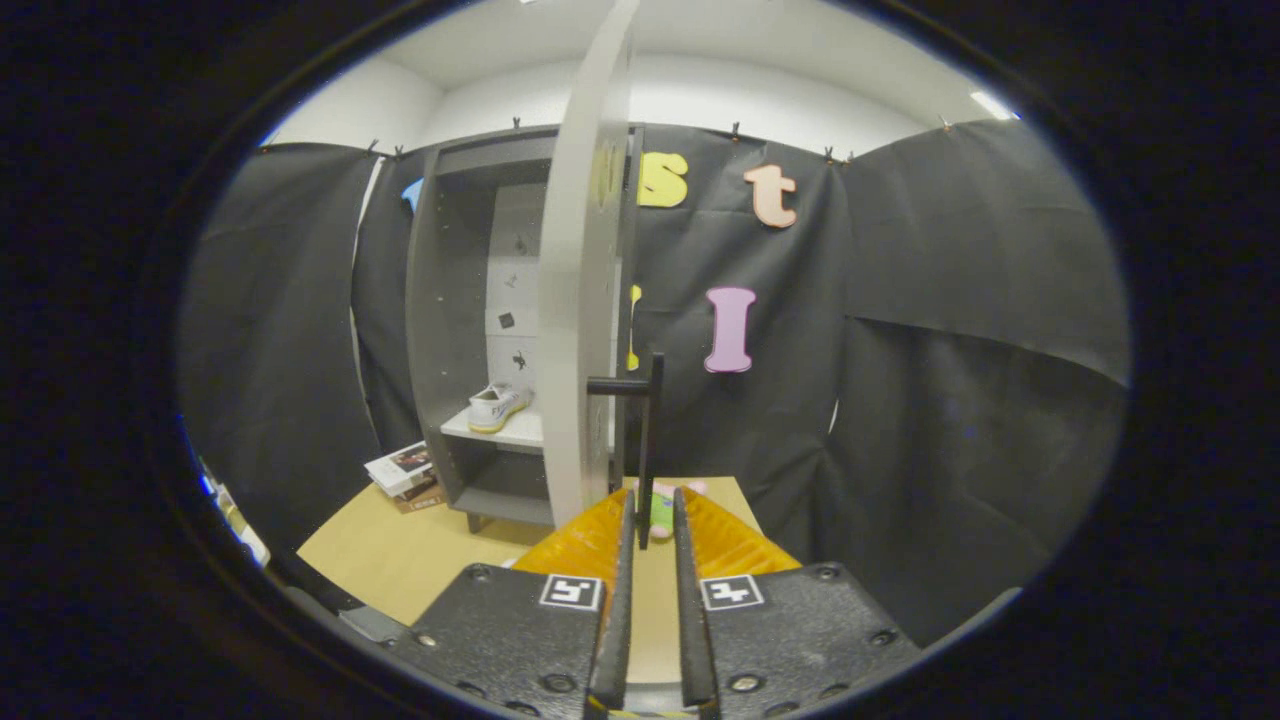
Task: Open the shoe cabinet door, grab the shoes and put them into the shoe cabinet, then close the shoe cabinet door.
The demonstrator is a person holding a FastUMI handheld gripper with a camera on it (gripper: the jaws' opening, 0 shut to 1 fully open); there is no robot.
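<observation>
- i am holding my tool [652, 525] with its fingers nearly together around the lower end of the black handle [648, 440]; i cannot tell if both are pressing on it.
- the cabinet door [580, 300] is standing edge-on to me, open.
- a white shoe [497, 406] is sitting on the cabinet shelf [515, 432], so i judge closing is the remaining step.

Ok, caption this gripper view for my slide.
Gripper fingers flank the open grey cabinet door's black bar handle; white shoe sits inside.
</observation>
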